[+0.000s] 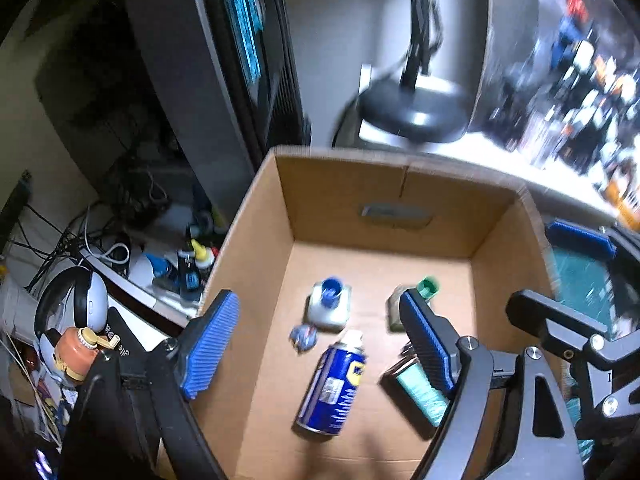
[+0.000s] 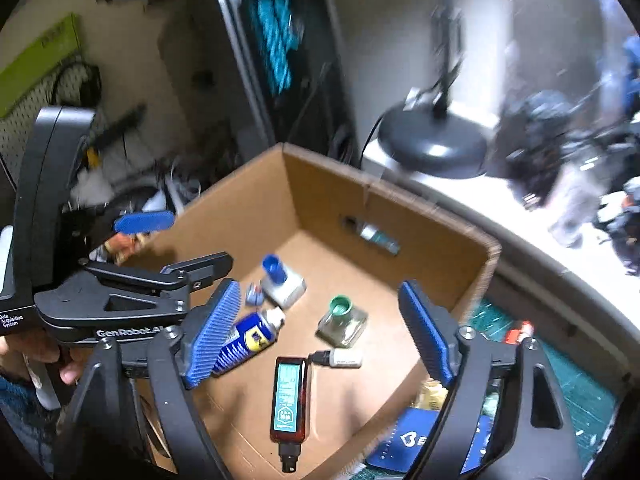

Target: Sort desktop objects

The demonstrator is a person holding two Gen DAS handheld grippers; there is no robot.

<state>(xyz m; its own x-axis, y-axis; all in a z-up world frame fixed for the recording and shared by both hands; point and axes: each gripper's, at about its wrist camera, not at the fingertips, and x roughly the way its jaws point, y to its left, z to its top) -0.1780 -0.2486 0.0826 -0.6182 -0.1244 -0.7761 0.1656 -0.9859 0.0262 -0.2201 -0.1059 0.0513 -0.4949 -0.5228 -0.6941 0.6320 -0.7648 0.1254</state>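
Observation:
An open cardboard box (image 1: pixel 256 220) (image 2: pixel 452 248) holds several sorted items: a blue WD-40 spray can (image 1: pixel 334 388) (image 2: pixel 248 338) on its side, a white bottle with a blue cap (image 1: pixel 330 306) (image 2: pixel 282 280), a clear bottle with a green cap (image 1: pixel 426 288) (image 2: pixel 343 322), an amber bottle with a teal label (image 1: pixel 420 392) (image 2: pixel 290 396), a small white dropper bottle (image 2: pixel 340 357) and a crumpled blue wrapper (image 1: pixel 303 337) (image 2: pixel 254 294). My left gripper (image 1: pixel 320 344) hovers open and empty above the box. My right gripper (image 2: pixel 320 332) also hovers open and empty over it.
A black lamp base (image 1: pixel 416 108) (image 2: pixel 436 146) stands behind the box on a white ledge. A dark monitor (image 1: pixel 240 60) rises at the back left. Cables and small bottles (image 1: pixel 192 264) crowd the box's left side. A green cutting mat (image 2: pixel 560 360) and a blue card (image 2: pixel 416 436) lie to its right.

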